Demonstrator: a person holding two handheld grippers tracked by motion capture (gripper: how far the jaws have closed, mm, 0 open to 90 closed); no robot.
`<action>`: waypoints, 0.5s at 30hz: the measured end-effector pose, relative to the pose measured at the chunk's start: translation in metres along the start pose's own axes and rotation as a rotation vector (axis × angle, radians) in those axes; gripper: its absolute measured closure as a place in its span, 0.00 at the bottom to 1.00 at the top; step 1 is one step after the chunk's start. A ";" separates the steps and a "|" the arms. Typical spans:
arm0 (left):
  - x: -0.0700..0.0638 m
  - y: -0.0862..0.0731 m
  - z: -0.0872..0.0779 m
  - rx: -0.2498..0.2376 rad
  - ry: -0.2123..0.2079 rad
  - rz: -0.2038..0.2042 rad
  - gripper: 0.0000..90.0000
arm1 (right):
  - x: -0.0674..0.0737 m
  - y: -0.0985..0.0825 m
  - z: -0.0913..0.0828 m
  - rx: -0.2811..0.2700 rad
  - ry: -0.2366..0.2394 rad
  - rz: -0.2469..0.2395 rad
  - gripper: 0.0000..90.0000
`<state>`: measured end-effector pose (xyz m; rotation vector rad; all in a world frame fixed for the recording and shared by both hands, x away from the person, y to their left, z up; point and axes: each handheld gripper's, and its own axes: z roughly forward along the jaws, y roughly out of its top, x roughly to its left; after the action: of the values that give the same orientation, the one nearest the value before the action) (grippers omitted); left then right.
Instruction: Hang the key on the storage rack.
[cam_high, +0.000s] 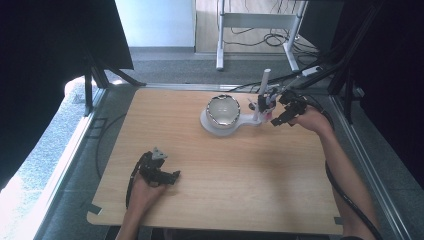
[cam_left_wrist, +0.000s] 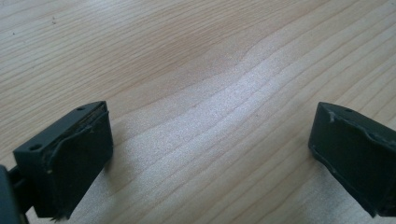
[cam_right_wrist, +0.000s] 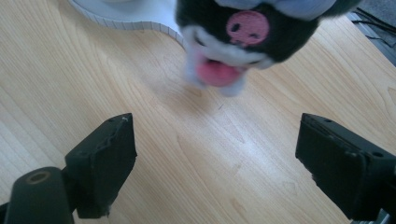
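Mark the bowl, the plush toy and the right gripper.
bowl (cam_high: 223, 111), high view, inner wall.
plush toy (cam_right_wrist: 247, 27), right gripper view, pink patch.
right gripper (cam_high: 274, 121), high view, between the open jaw tips.

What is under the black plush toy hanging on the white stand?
Bare wooden table lies under the black plush toy, along with an edge of the white stand. The toy's upper part runs out of the picture.

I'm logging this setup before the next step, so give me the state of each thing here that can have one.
Left gripper: open, nothing between the jaws, low over the table.
Right gripper: open, nothing between the jaws, pointed at the plush toy.
Plush toy: hanging at the white stand's post, free of the jaws.
Bowl: upright on the stand's round base; contents cannot be told.
White stand: upright on the table.
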<state>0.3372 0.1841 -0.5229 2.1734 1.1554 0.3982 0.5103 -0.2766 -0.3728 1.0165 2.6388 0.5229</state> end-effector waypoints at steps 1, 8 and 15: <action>0.000 0.000 0.000 0.000 0.000 0.000 0.00 | 0.002 -0.001 -0.001 0.000 -0.002 -0.009 0.11; 0.000 0.000 0.000 0.001 0.000 0.001 0.00 | 0.012 -0.006 -0.005 -0.002 0.000 -0.037 0.05; 0.000 0.000 0.000 0.001 0.000 0.001 0.00 | 0.022 -0.013 -0.011 0.001 -0.002 -0.061 0.04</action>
<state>0.3372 0.1841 -0.5229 2.1744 1.1553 0.3983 0.4829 -0.2735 -0.3708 0.9336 2.6592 0.5073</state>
